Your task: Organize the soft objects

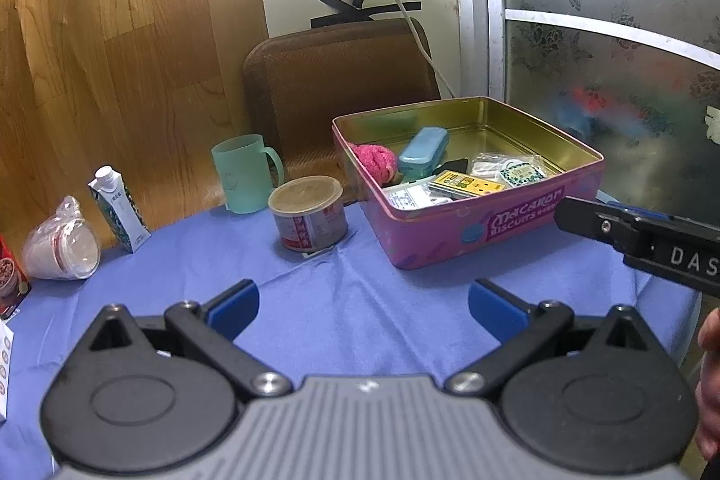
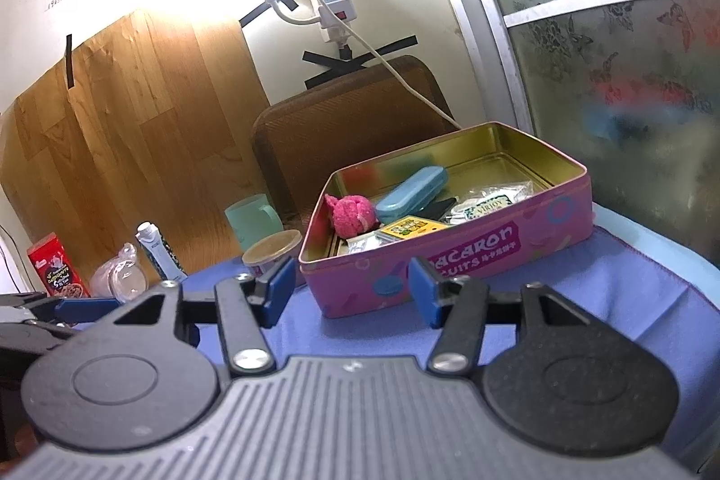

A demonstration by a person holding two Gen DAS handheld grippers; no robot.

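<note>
Tin (image 1: pixel 477 228), pink, lidless, lettered "MACARON BISCUITS": we find it on the blue cloth (image 1: pixel 351 300) covering the table, toward the far right.

Contents of tin, as we see them:
- pink ball (image 1: pixel 374 160), fuzzy, the soft thing, in the near-left corner against the wall;
- teal case (image 1: pixel 423 149), hard, just beside the ball and leaning over the packets;
- yellow packet (image 1: pixel 463 183), flat, near the front wall;
- clear bags (image 1: pixel 508 167) with green-printed labels, to the right of the case;
- white packets (image 1: pixel 409 199), printed, at the front-left.

Items outside the tin, on the table:
- can (image 1: pixel 308 212) with a clear plastic lid, just left of the tin;
- green mug (image 1: pixel 245 172), behind the can;
- carton (image 1: pixel 119 210), small, white cap, further left;
- plastic bag (image 1: pixel 63 244) holding what looks like cups, lying on its side by the carton;
- red box (image 2: pixel 56 266), at the far left edge.

Behind the table: brown cushion (image 1: pixel 337 93), standing against the wall.

Tongs:
- left tongs (image 1: pixel 362 307), spread wide, holding nothing, over bare cloth in front of the tin;
- right tongs (image 2: pixel 348 289), spread wide, holding nothing, just short of the tin's front wall; in the left view we see one black arm of them entering from the right beside the tin.
</note>
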